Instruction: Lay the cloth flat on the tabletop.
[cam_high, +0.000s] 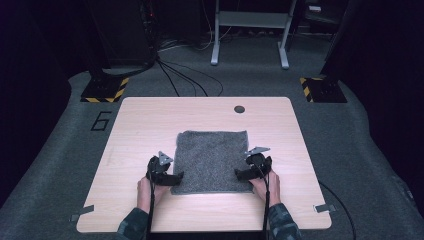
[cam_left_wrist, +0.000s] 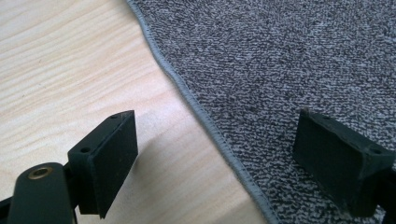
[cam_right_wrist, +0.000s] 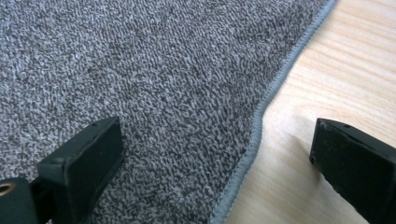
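Two grippers, left (cam_high: 176, 176) and right (cam_high: 241, 174), stand released with jaws wide, each straddling a side hem of the grey towel (cam_high: 212, 160) that lies flat at the middle of the table (cam_high: 145, 120), one jaw over cloth and one over bare wood near the near corners. To grasp well, I judge each should slide its lower jaw under the hem, pinch just inside the stitching, and lift both together. No brand shows; only a "6" (cam_high: 101, 121) on the floor reads.
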